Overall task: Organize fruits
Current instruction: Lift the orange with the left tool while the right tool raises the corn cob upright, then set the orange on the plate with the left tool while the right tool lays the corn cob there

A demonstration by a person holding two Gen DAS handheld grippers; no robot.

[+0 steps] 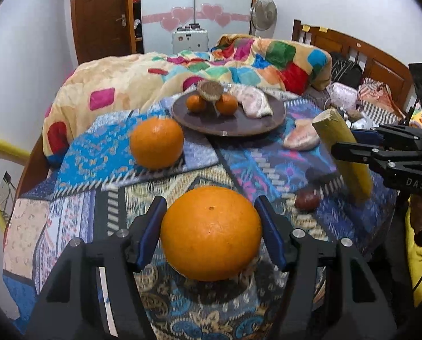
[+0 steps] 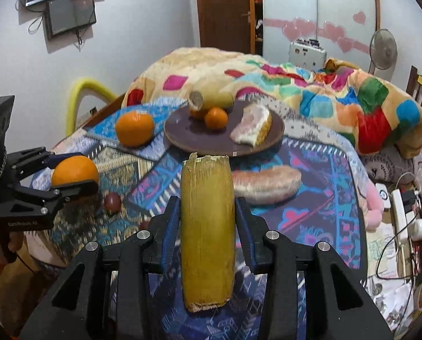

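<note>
1. Two grippers are loaded at once: the left gripper (image 1: 211, 235) has its jaws pinching a large orange (image 1: 211, 232) on either side, and the right gripper (image 2: 208, 226) has its jaws pinching a yellow stalk piece (image 2: 208, 226) that stands upright between them.
2. Both loads look lifted just clear of the patterned cover (image 1: 239, 155) on the bed, near its front edge, though the orange's underside is too close to the cloth to be sure.
3. A round brown plate (image 1: 239, 124) sits farther back toward the bed's middle, already bearing two small oranges (image 1: 226, 103), a cut stalk piece (image 1: 211, 90) and a pale fruit wedge (image 1: 253, 102).
4. Still loose on the cover are a second large orange (image 1: 156, 143) just beside the plate's left rim, another pale wedge (image 2: 266, 184) in front of the plate, and a small dark red fruit (image 2: 112, 201) near the front edge.
5. My reading is that the carry step is in hand: both fruits are picked and need taking to the plate.
6. Next, each load needs a bare patch of plate; the front and left portions look free, and the stalk should be laid down flat so it does not roll off.
</note>
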